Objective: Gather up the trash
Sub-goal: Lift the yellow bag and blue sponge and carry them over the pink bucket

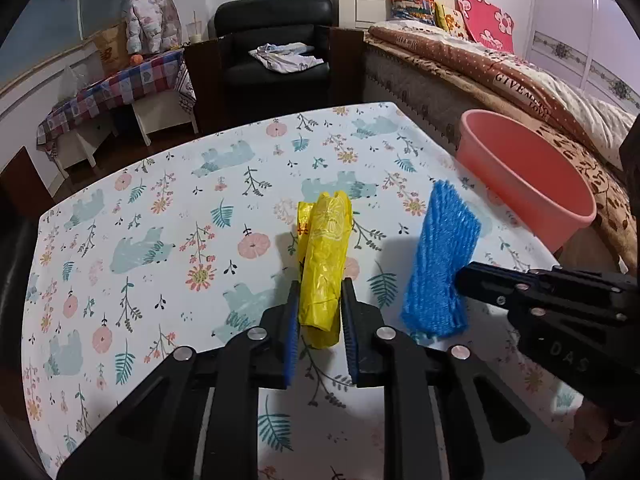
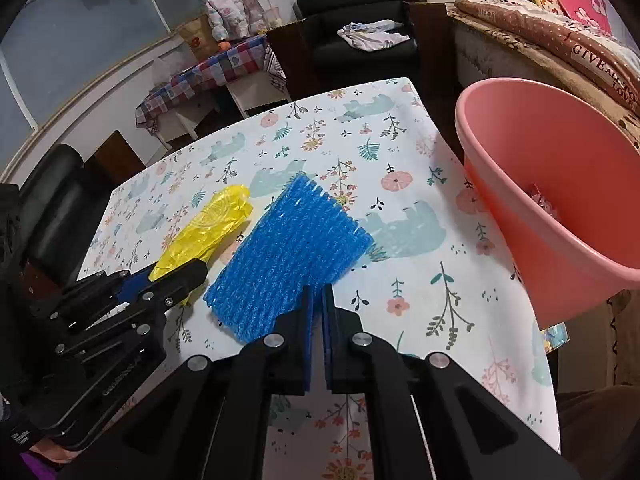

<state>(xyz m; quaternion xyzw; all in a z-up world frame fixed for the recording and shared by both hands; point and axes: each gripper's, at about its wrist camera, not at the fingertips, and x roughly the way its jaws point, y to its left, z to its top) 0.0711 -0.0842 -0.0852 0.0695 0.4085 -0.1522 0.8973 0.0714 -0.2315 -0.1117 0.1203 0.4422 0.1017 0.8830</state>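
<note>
left gripper (image 1: 320, 312) pinches the yellow plastic bag (image 1: 324, 256) at frame centre; right gripper (image 2: 318, 308) clamps the blue foam net (image 2: 288, 248), pink basin (image 2: 560, 184) at right.

Plastic bag (image 1: 324, 264) lay on table (image 1: 140, 216), approx centre, its near end between pads of left gripper (image 1: 320, 320). Foam net (image 1: 440, 264) lay on table just right of bag, apart from it; right gripper (image 2: 318, 312) pinched its near edge. Basin (image 1: 532, 184) stood at table's right edge, beyond net, w/ bits of scrap (image 2: 544, 202) inside. Bed (image 1: 520, 80) ran behind basin, right of table. Armchair (image 1: 276, 48) sat beyond table's far edge; cloth-covered side table (image 1: 116, 88) left of armchair.
</note>
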